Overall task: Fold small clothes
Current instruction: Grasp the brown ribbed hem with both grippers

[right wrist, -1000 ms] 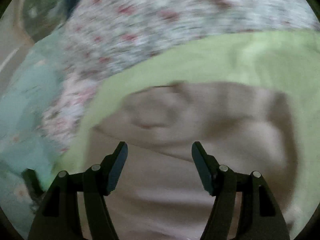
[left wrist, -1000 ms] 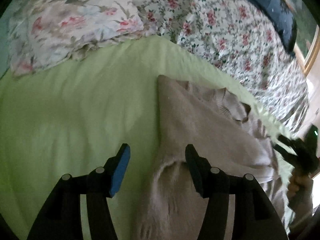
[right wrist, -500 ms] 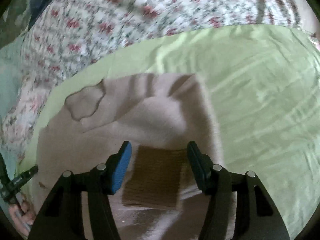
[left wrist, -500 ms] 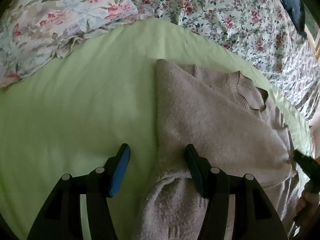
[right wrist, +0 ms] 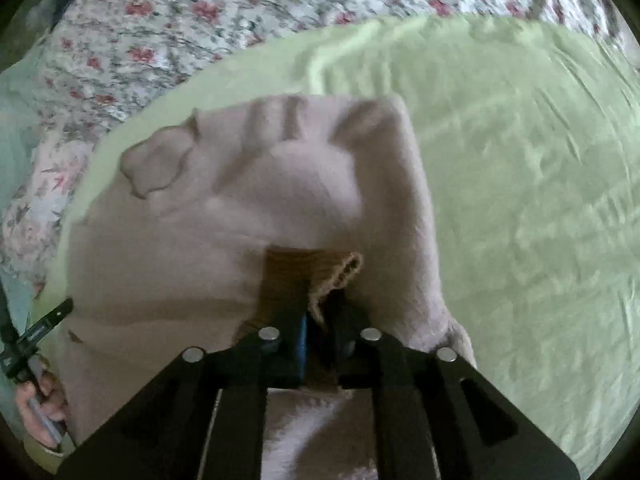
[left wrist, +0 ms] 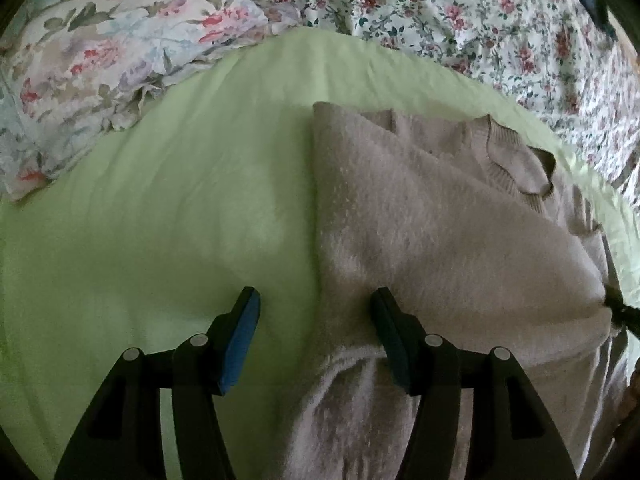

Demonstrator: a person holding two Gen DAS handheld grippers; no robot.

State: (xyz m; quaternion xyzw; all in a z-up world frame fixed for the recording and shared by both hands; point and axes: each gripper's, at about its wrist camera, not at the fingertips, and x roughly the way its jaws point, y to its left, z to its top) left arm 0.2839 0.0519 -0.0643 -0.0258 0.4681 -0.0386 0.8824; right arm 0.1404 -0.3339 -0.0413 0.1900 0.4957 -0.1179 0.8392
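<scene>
We see a fuzzy, soft beige sweater (left wrist: 440, 232) lying partly folded on the smooth green sheet (left wrist: 160, 220) of the bed. A flowery blanket (left wrist: 480, 20) and a flowery pillow (left wrist: 100, 52) lie beyond it. Our left gripper (left wrist: 316, 312) is wide open over the sweater's edge. Our right gripper (right wrist: 320, 304), open a moment ago, now pinches the ribbed brown cuff (right wrist: 304, 272).

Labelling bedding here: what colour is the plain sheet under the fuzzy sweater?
Light green sheet, plain and unpatterned; clearest in the left wrist view.
</scene>
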